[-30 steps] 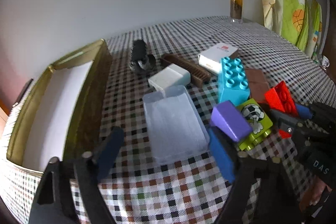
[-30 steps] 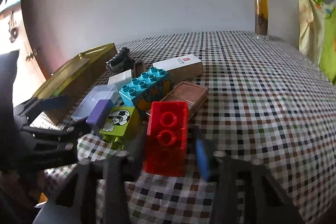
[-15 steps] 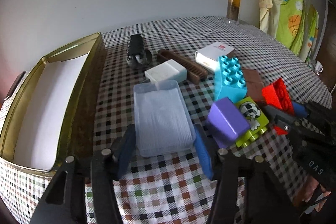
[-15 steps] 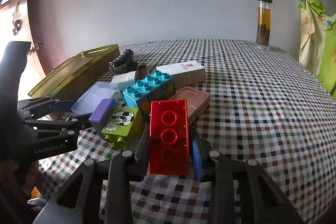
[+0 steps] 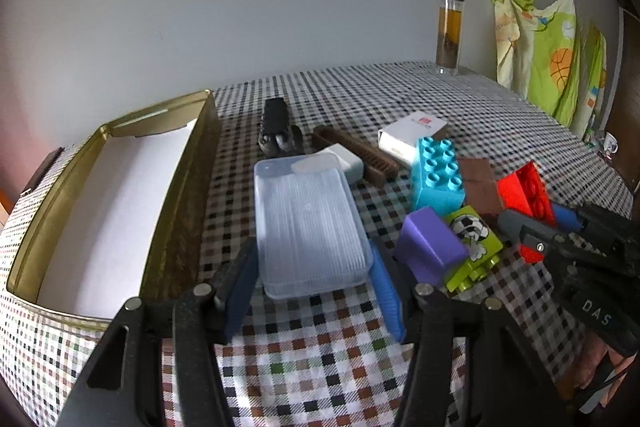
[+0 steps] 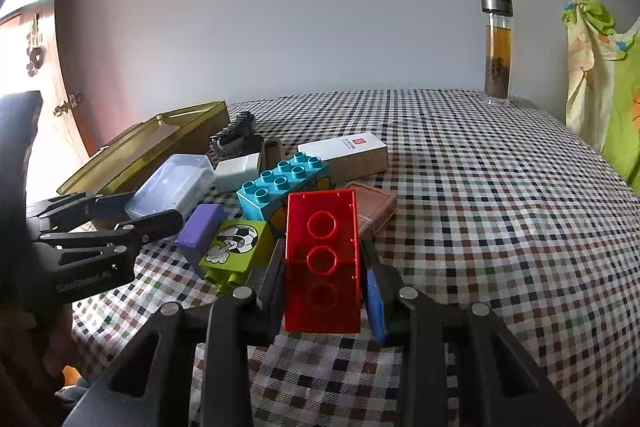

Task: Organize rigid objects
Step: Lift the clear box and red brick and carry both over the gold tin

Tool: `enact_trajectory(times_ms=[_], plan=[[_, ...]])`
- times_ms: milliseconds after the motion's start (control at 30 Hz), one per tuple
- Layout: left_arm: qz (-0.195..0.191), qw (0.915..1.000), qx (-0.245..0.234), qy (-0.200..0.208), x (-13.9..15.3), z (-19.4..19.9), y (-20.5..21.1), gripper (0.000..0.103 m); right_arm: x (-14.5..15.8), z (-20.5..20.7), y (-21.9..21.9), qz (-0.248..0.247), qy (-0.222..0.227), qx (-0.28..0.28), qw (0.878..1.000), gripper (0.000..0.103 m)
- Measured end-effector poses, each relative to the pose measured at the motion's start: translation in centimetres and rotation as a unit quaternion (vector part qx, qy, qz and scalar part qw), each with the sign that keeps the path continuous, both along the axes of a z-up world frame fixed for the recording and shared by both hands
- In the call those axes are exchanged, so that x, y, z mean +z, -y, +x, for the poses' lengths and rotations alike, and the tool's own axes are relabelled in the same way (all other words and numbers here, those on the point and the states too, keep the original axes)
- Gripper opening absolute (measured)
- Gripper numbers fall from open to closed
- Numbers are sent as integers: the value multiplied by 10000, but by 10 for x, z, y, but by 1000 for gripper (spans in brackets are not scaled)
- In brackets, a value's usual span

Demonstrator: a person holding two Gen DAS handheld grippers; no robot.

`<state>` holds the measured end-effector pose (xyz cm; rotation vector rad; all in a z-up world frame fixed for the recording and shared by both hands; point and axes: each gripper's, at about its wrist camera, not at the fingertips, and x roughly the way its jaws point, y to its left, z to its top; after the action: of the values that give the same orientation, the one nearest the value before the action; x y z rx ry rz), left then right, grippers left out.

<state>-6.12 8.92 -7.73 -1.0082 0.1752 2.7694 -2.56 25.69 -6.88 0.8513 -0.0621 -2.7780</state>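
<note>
Gold tin, left of frame, stands empty; nothing is sorted yet. Left gripper clamps the clear box; right gripper clamps the red brick.

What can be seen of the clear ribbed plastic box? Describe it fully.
The clear ribbed plastic box is a shallow, frosted, see-through rectangle with rounded corners and fine ribs across its top face. It lies flat on the checked tablecloth, beside the open gold tin. Its far end overlaps a small white block. The left gripper is shut on its near end, one blue pad on each long side. Contents cannot be made out.
</note>
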Motion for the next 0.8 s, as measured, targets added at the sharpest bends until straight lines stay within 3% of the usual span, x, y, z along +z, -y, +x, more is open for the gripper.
enact_trajectory(times_ms=[800], plan=[[281, 9955, 350, -838, 14, 16, 14, 54, 13, -2, 1, -95, -268, 17, 9996, 36]])
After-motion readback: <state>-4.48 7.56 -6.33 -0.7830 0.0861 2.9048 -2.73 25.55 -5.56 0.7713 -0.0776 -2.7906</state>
